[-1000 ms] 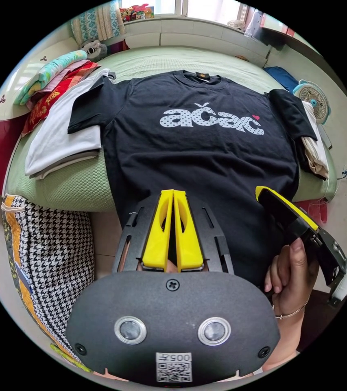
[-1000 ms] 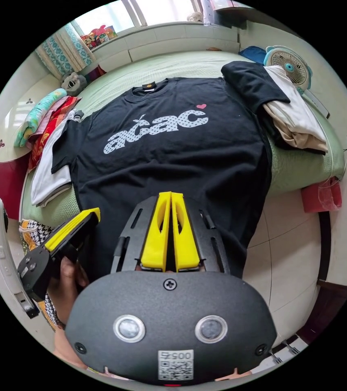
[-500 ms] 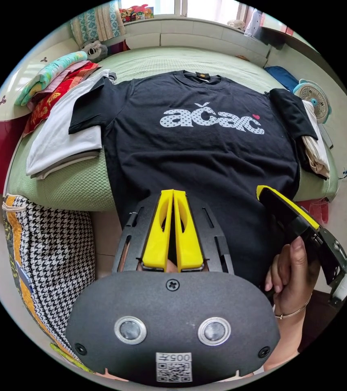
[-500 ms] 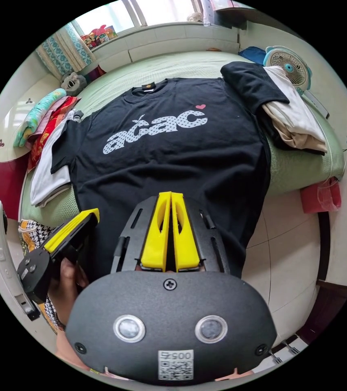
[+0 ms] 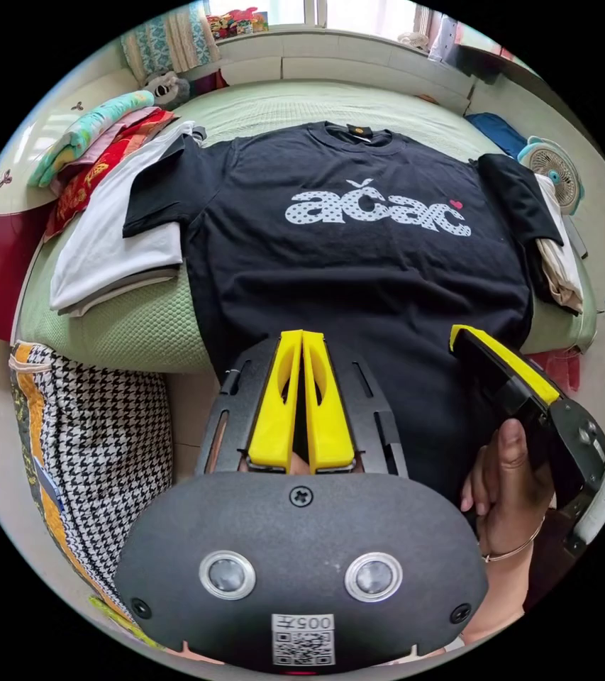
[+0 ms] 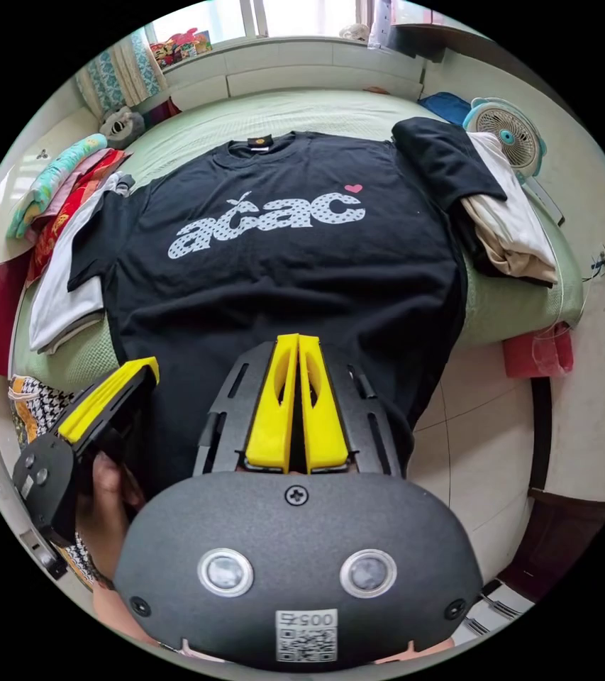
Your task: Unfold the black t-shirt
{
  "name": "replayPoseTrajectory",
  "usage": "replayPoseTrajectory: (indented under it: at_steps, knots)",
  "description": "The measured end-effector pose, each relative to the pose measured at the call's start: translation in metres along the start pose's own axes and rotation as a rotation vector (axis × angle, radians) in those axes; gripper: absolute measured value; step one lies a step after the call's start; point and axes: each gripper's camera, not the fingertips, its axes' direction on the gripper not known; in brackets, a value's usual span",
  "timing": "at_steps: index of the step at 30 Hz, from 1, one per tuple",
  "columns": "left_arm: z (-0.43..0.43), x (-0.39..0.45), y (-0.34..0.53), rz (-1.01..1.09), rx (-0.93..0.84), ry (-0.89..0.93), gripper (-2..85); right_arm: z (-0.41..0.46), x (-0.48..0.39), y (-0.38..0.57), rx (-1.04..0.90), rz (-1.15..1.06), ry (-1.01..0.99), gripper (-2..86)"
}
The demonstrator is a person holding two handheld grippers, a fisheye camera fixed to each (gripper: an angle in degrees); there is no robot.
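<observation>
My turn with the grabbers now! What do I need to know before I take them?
Left gripper: jaws together, holding nothing, poised above the shirt's hem.
Right gripper: the same, jaws together and empty, over the hem beside the other one.
Black t-shirt: spread print-up on the green bed, collar far, hem hanging over the near edge. Each sleeve lies on a pile of folded clothes, white pile on one side, cream pile on the other.
Done: the shirt looks fully unfolded.
Left: maybe just smooth the sleeves.
</observation>
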Motion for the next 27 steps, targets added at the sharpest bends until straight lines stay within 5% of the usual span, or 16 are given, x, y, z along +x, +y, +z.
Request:
replayPoseTrajectory:
  at_steps: [27]
  knots:
    - [-0.017, -0.03, 0.011, -0.039, 0.013, 0.062, -0.5, -0.005, 0.007, 0.012, 0.025, -0.003, -0.022, -1.3]
